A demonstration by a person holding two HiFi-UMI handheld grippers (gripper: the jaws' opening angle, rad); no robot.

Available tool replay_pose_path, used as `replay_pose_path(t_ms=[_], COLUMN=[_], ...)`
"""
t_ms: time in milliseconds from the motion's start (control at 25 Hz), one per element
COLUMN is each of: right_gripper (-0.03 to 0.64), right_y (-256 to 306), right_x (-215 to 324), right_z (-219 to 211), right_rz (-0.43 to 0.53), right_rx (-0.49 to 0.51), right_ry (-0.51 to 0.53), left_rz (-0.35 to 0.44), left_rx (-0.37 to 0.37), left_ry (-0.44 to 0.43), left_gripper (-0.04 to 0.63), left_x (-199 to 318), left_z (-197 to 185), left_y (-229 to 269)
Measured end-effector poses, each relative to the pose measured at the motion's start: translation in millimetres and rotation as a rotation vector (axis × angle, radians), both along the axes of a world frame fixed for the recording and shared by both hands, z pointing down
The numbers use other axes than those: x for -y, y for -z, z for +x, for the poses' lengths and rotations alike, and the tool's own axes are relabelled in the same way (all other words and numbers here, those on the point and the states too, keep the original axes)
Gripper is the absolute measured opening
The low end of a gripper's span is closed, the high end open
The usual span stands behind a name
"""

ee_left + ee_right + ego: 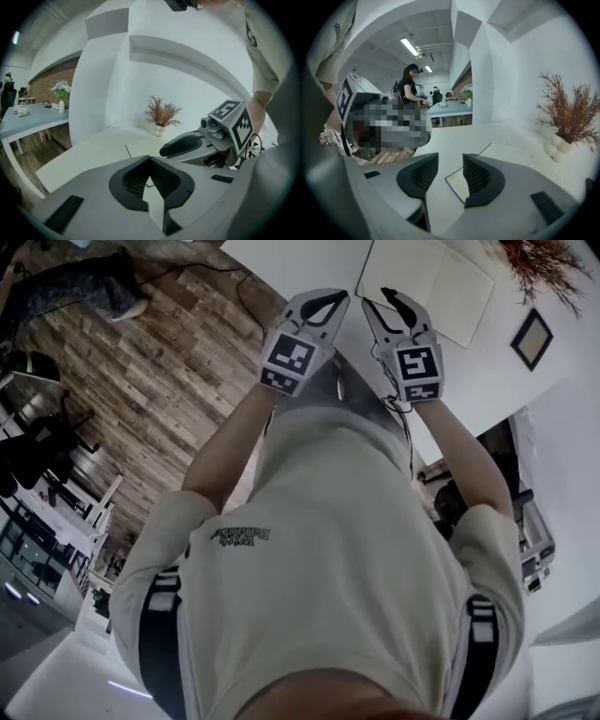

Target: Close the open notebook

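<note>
A white table (281,263) stands on a wood-plank floor (141,362) in a white-walled room, with a dried plant (539,263) at the table's far corner and a small dark frame (532,338) lying near it. The notebook (441,287) lies flat and open on the table, pages up, its wide spread running along the table toward the plant. Over the table's near edge, the left gripper (150,159) has its tips closed together on nothing, while the right gripper (450,157) is spread wide and empty, with the notebook's near corner showing through the gap.
</note>
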State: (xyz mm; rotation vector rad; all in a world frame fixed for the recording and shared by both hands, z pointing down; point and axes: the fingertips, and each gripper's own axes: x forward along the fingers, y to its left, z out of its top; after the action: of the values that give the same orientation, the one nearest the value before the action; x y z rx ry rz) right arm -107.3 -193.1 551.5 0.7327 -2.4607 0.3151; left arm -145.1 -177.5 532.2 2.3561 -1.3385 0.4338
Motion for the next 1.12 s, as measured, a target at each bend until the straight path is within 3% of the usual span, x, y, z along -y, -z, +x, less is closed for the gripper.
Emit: replay_pose_path(t_ms=[40,280,560,680,800,960,1120], right_gripper=[0.177,0.176,0.172,0.154,0.043,0.03,0.028], right_y=[-9,-61,-84,-83,-78,-60,-13], right_x=[1,5,7,8,3,4,2], right_z=[-2,-2,-8,-8,-8,-2,15], right_rz=[-0.009,-0.059,-0.023,-0.023,-0.049,-0.094,-0.074], right_rx=[-0.014,-0.116,-0.233,-0.218,-0.168,-0.079,0.012], right_ry=[-0.004,-0.024,0.001,0.01,0.006,-0.072,-0.129], left_rz=[-0.011,-0.079,-0.139,-0.136,-0.13,-0.112,-0.077], left_rx=[-0.003,-0.012,-0.003,-0.004,-0.002,-0.005,-0.029], left_ry=[-0.003,-0.022,-0.023,-0.023,-0.022,-0.042,-0.062], left_gripper=[0.012,0.012,0.014,0.014,0.014,0.014,0.012], left_x=[1,4,0,1,4,8,9], left_z=[0,4,4,4,4,10,28], left_y=[-8,-54,-85,-84,-80,-64,-30])
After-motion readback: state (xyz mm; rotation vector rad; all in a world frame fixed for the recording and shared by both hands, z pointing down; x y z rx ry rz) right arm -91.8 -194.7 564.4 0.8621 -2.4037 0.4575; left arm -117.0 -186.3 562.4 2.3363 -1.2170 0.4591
